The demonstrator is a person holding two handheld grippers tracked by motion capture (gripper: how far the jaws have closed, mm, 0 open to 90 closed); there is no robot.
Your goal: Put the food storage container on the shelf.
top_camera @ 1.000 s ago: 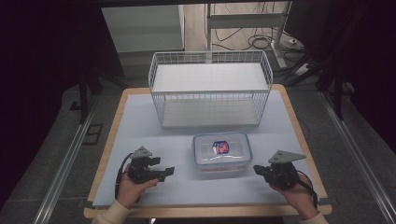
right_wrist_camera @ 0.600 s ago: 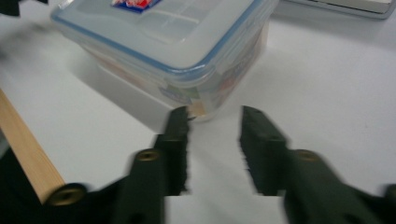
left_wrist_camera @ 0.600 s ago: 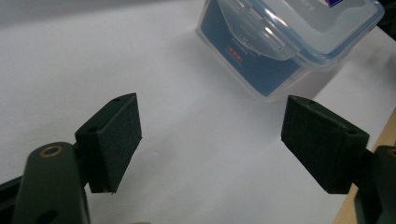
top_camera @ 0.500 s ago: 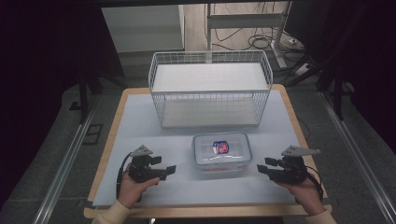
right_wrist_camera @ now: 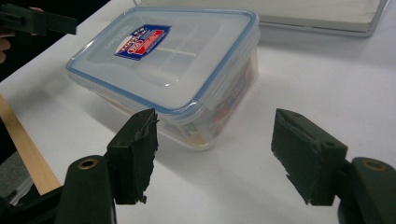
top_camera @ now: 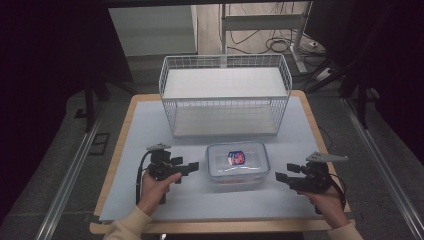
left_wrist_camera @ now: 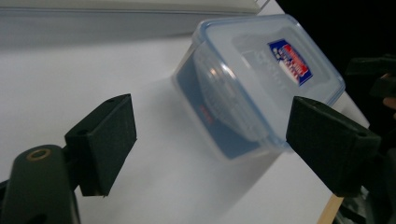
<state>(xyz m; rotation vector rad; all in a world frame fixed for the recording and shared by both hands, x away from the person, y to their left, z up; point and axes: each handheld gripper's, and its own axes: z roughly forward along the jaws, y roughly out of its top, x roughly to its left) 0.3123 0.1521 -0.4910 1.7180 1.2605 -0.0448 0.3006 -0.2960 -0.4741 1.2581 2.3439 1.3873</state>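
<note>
- Now the step in hand looks like the approach: both grippers point at the plastic box (top_camera: 238, 162) from opposite sides, and neither one touches it yet.
- The left gripper (top_camera: 192, 166) has its jaws wide open and holds nothing. In the left gripper view the box (left_wrist_camera: 261, 84) lies ahead of the jaws, closer to the right jaw, with a bare strip of worktop (left_wrist_camera: 93, 79) in front.
- The right gripper (top_camera: 280, 178) is also wide open and empty. In the right gripper view the box (right_wrist_camera: 173, 60) sits ahead and toward the left jaw, and its near corner is just beyond that jaw.
- I judge the next move is to bring each pair of jaws forward until a side of the box stands between them, then to close. The box is wide, so the grip probably must take the rim or a lid clip, not the whole body.
- The box is closed with a clear lid that has a blue edge and a red and blue label (right_wrist_camera: 142, 41). Something coloured is inside, but I cannot tell what.
- The wire basket (top_camera: 225, 95) stands beyond the box, well apart from both jaws. Nothing is seen in it apart from its pale floor.
</note>
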